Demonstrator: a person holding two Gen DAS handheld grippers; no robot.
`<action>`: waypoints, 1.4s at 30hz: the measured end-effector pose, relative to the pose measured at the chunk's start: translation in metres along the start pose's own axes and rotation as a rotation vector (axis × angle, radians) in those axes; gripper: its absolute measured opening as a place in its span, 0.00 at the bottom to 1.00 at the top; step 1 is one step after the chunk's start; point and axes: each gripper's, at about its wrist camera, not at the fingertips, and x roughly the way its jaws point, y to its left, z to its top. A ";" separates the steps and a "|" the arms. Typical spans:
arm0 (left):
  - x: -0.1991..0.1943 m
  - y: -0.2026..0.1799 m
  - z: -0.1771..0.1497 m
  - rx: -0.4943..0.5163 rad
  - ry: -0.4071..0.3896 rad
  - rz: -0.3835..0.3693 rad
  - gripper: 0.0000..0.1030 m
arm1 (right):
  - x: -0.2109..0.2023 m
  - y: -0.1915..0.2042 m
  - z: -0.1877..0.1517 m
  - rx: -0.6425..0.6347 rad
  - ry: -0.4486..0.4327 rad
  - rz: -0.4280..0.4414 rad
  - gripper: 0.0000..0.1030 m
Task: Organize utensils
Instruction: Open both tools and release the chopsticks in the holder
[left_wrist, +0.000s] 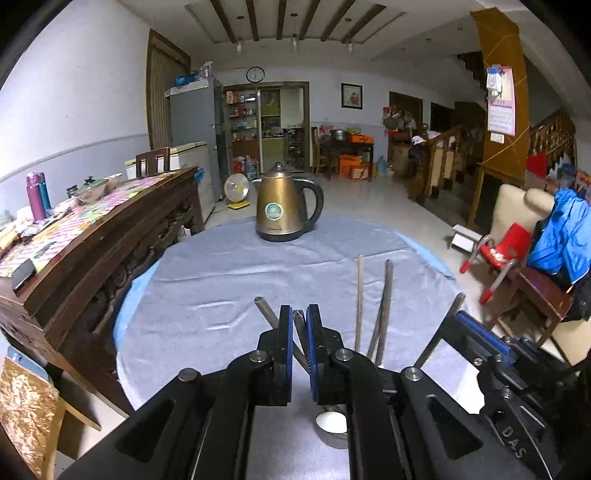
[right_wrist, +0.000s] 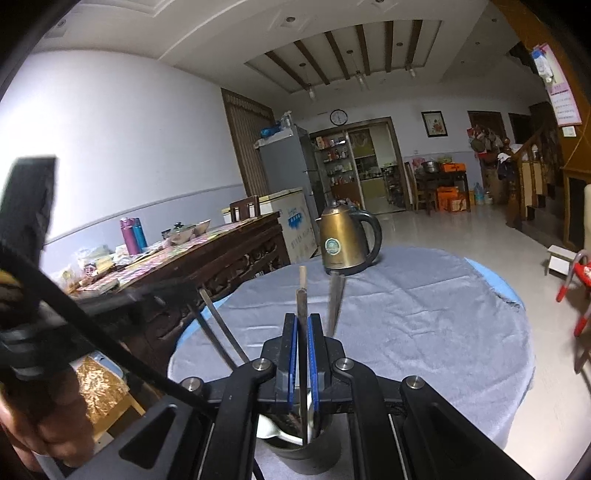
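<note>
Left tongs (left_wrist: 299, 317) clamped narrow on dark chopstick (left_wrist: 266, 311), right tongs (right_wrist: 303, 325) pinching another chopstick (right_wrist: 301, 295), both above cup (right_wrist: 295, 452) just beneath; three more sticks (left_wrist: 384, 295) already standing between tongs; kettle (left_wrist: 286, 205) far ahead on worktop (left_wrist: 207, 280); judged near finish, two left to drop

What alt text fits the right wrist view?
The right hand-held gripper is shut on a dark chopstick standing in a dark cup, beside other sticks, above a round table with a grey cloth. A brass-coloured kettle stands at the far edge; a cluttered wooden sideboard lies left.
</note>
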 end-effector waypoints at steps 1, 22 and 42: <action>0.000 0.001 0.000 -0.006 0.002 -0.006 0.08 | -0.001 0.002 0.000 -0.011 -0.007 -0.001 0.06; 0.013 0.014 -0.012 -0.039 0.067 -0.080 0.50 | 0.011 -0.009 0.000 0.039 0.043 0.020 0.10; -0.049 0.051 -0.012 -0.104 0.023 0.042 0.79 | -0.021 -0.035 0.021 0.130 0.061 -0.002 0.61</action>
